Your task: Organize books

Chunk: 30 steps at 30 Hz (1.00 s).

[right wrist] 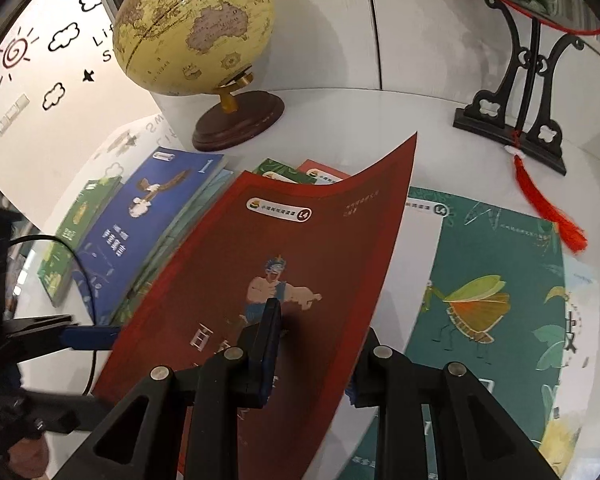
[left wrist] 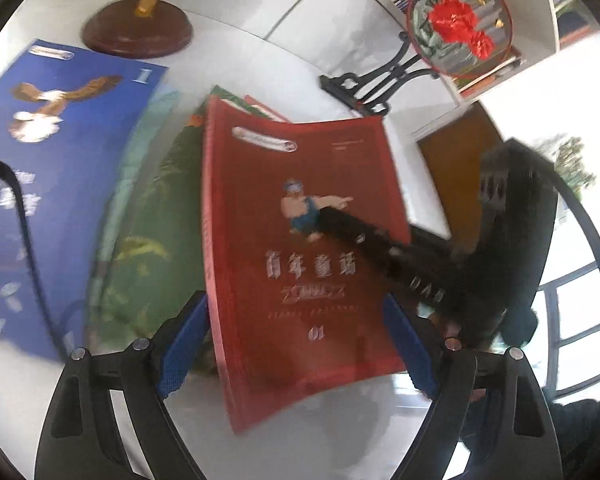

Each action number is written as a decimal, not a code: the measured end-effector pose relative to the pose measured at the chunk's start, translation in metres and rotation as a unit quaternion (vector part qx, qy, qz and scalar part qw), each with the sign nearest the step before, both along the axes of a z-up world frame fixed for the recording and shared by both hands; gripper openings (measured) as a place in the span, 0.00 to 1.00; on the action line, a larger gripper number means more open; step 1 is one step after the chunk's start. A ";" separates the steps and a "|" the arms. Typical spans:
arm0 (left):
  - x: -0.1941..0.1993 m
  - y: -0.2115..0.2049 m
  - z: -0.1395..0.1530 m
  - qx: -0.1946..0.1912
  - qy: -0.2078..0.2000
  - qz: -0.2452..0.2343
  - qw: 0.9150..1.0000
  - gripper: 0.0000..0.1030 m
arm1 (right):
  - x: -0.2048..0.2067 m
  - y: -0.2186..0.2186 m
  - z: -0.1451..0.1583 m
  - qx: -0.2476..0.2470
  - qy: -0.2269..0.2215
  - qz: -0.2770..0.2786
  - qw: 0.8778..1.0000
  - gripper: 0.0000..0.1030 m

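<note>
Red book: the red book (right wrist: 260,280), with a pointing cartoon man on its cover, is lifted off the white bench (right wrist: 380,120) and its cover bows.
Right hand-held gripper: the right hand-held gripper (right wrist: 300,344) is clamped on the red book's lower part, one finger on top of the cover, the other under it.
Left hand-held gripper: the left hand-held gripper (left wrist: 296,332) stands apart, its blue pads (left wrist: 184,344) flanking the book's lower edges (whether they touch is lost in blur).
Only in the right view: a teal book with a mantis (right wrist: 480,300) lies flat on the bench just right of the red one; the globe's sphere (right wrist: 192,28) shows whole.
Only in the left view: the round fan with red flowers (left wrist: 460,24) shows on its black stand.
Both views: a blue book marked 1 (left wrist: 60,160) lies left, over green books (left wrist: 148,220).
</note>
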<state>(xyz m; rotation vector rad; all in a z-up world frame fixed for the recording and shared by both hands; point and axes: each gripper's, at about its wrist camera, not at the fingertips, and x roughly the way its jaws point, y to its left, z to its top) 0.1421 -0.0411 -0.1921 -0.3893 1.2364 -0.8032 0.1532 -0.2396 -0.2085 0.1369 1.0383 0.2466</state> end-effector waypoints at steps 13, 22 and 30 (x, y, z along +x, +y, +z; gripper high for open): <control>-0.013 -0.010 0.033 -0.058 -0.008 -0.016 0.998 0.81 | -0.015 -0.024 0.010 0.150 0.003 -0.023 0.988 0.25; -0.022 0.060 0.092 -0.043 -0.066 0.014 0.997 0.81 | -0.018 0.027 0.062 0.162 -0.045 0.005 0.986 0.24; -0.011 0.175 0.124 -0.018 -0.102 0.037 0.994 0.82 | -0.008 0.147 0.096 0.185 -0.076 0.042 0.979 0.24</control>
